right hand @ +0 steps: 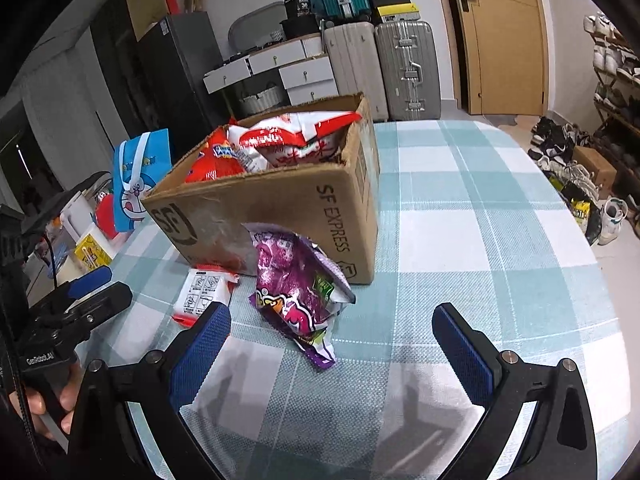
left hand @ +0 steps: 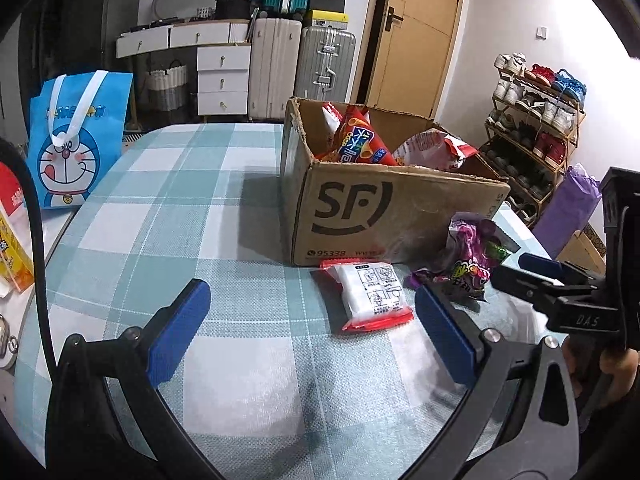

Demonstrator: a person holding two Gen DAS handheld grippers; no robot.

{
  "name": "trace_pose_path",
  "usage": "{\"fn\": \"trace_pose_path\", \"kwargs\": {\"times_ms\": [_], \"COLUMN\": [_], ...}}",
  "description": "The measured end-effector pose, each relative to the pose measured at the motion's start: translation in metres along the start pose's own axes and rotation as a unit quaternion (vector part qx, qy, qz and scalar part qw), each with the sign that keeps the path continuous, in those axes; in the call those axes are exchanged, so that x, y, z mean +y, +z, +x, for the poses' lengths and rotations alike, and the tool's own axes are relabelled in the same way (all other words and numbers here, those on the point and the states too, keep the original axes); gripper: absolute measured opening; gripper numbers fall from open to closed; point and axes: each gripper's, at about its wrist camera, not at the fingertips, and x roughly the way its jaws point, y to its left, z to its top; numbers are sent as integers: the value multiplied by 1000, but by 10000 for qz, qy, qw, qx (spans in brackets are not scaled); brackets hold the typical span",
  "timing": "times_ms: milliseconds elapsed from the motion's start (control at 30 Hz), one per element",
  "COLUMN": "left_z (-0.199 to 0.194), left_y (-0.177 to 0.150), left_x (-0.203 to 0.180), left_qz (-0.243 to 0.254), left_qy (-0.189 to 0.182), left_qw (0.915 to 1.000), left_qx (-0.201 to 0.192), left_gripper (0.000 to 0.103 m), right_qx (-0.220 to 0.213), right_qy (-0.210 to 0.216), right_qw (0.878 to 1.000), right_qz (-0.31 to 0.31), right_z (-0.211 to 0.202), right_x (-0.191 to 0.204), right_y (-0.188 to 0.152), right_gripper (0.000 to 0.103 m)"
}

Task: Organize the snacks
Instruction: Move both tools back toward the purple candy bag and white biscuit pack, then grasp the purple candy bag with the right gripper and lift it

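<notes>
While both grippers hang released, nothing held: left gripper [left hand: 312, 330] near white-red flat snack packet [left hand: 372, 298], right gripper [right hand: 332, 338] over purple crinkled snack bag [right hand: 296, 292]. Both snacks on checked tabletop [right hand: 480, 216] beside brown cardboard box [right hand: 280, 208], part-filled w/ snacks. Pick step; next: close on bag, lift into box.

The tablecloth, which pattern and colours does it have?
The tablecloth is teal-and-white checked, clearest in the right wrist view.

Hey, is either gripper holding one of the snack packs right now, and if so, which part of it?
Nothing is held. The left gripper and right gripper are both open, empty, above the table.
</notes>
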Motion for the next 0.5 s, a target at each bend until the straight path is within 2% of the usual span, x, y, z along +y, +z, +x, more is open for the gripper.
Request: {"fn": "trace_pose_path", "kwargs": {"times_ms": [100, 500], "left_z": [1, 9], "left_y": [-2, -9], "left_x": [-2, -2], "left_qz": [53, -2], "left_qy": [26, -104], "left_qw": [10000, 9997], "left_qx": [-72, -211], "left_gripper": [102, 102], "right_qx": [147, 195], "right_qy": [-51, -116], "right_qw": [9999, 9997], "right_qz": [14, -82], "right_z": [8, 29], "right_x": [2, 12], "right_y": [-2, 3], "right_gripper": [102, 101]}}
